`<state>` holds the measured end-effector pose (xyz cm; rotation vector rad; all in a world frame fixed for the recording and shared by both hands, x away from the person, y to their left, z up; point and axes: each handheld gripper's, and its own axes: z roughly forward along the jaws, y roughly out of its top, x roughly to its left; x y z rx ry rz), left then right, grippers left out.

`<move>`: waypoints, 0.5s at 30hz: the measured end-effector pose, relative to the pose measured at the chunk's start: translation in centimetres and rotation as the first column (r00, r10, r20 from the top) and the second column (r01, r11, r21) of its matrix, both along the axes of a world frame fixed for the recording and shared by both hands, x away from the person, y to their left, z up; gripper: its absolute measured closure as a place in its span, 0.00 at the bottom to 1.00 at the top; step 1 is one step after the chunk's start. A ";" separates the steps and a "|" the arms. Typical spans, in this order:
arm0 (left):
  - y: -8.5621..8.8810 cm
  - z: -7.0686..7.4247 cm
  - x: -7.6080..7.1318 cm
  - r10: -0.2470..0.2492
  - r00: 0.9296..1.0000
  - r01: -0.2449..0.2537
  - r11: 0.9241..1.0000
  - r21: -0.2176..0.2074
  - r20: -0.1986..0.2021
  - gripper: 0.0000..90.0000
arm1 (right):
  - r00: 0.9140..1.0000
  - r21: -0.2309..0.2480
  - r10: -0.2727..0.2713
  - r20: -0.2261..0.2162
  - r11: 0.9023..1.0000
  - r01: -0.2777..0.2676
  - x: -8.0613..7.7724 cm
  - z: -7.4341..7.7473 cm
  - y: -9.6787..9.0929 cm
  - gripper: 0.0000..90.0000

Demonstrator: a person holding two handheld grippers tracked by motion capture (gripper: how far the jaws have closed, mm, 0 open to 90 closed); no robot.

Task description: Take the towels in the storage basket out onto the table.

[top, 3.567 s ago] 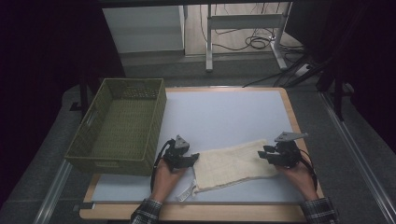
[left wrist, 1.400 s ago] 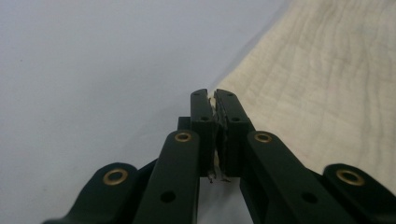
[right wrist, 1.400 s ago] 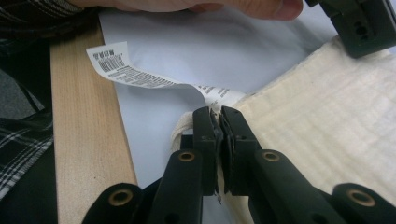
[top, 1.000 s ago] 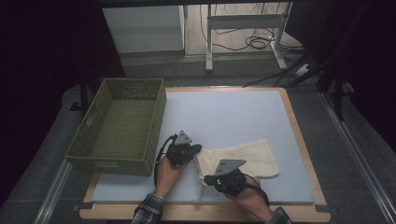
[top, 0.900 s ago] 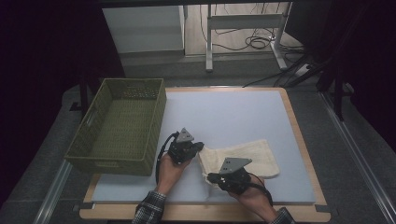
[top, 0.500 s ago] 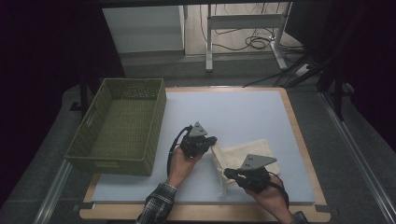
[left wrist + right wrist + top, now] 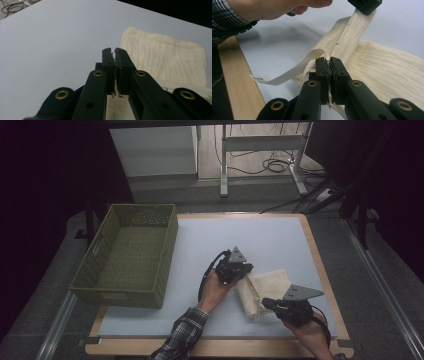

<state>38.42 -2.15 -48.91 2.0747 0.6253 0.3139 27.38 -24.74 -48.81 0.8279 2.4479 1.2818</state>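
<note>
A cream cloth (image 7: 270,281) lies partly folded at the front right of the grey-blue mat (image 7: 260,237). My left gripper (image 7: 245,274) is shut on the cloth's lifted edge at its far left corner. In the left gripper view the jaws (image 7: 115,51) are pressed together with the cloth (image 7: 165,57) spread beyond them. My right gripper (image 7: 266,303) is shut on the same edge nearer the front. In the right gripper view (image 7: 329,60) the cloth edge (image 7: 352,32) runs taut up to the other gripper's jaws. A loose hem strip with a printed label (image 7: 259,78) hangs to the left.
A green woven basket (image 7: 120,295) stands at the mat's left side. The table's wooden border (image 7: 320,265) runs close to the right of the cloth and along the front. A desk frame and cables sit on the floor beyond the table.
Both hands have moved to the right, each gripper staying shut on the cloth. The held edge has been carried over the rest of the cloth, which now looks narrower.
</note>
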 end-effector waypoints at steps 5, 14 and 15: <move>-2.0 0.2 0.8 -0.026 1.000 0.026 1.000 0.006 0.002 0.97 | 0.999 0.005 -0.040 0.000 0.999 0.040 0.1 -0.1 -1.7 0.95; -5.7 0.1 2.0 -0.064 0.998 0.064 0.998 0.023 -0.005 0.96 | 0.994 0.014 -0.109 -0.006 0.994 0.109 0.3 -0.4 -4.4 0.95; -5.9 0.2 2.1 -0.068 0.998 0.068 0.997 0.025 -0.004 0.96 | 0.993 0.013 -0.118 -0.008 0.993 0.118 0.2 -0.3 -4.8 0.95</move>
